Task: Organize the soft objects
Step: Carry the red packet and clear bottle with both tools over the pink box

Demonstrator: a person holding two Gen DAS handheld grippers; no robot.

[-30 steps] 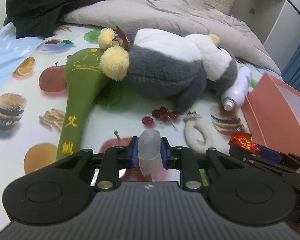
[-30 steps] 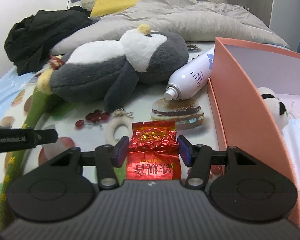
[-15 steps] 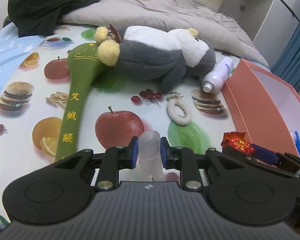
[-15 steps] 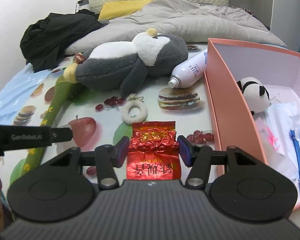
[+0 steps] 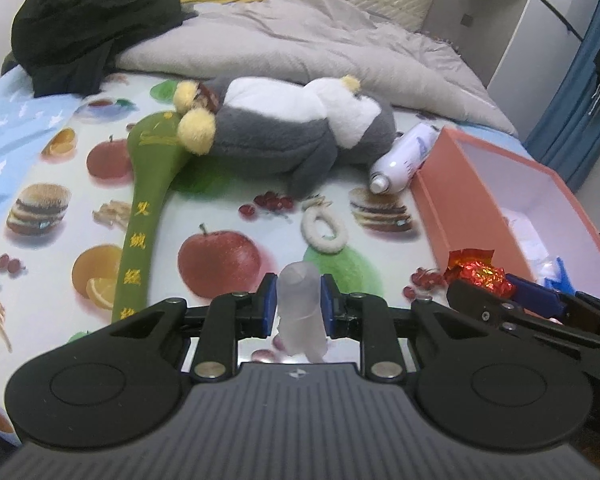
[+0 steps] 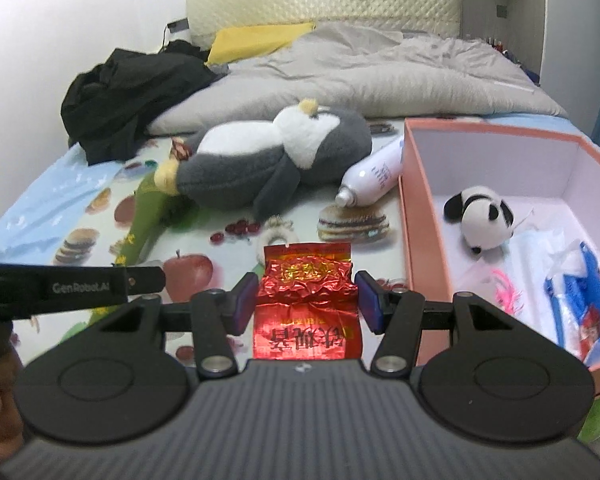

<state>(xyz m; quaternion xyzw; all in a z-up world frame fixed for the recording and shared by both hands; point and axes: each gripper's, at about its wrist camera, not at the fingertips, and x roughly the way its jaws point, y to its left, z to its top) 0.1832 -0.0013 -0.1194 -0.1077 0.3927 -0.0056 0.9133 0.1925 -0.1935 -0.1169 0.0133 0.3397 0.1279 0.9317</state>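
In the left wrist view, a small frosted tube [image 5: 302,307] is clamped upright between the blue pads of the left gripper [image 5: 299,305], above the fruit-printed sheet [image 5: 52,160] of the bed. Farther off, a grey and white plush penguin [image 5: 284,132] is seen lying on its side, its yellow feet touching the broad end of a long green fabric paddle [image 5: 146,208]. A white loop [image 5: 325,229] lies on the sheet between the penguin and the gripper. A white spray bottle [image 5: 402,156] lies just beside the corner of an orange box [image 5: 440,208] at the right. The right gripper [image 5: 496,286] is seen low at the right, with a red foil packet [image 5: 476,272] in its tip, near the box wall.

In the right wrist view, the red foil packet [image 6: 306,292] is pinched by its two side edges between the pads of the right gripper [image 6: 306,298]. The orange box [image 6: 414,220] stands to the right; a small plush panda [image 6: 480,218] and some blue and white wrappers [image 6: 576,280] lie inside it. The penguin [image 6: 268,160], the spray bottle [image 6: 374,178] and a grey quilt [image 6: 380,76] are seen behind. A black garment [image 6: 128,92] is heaped at the left. The left gripper's arm [image 6: 68,286] reaches in from the left edge.
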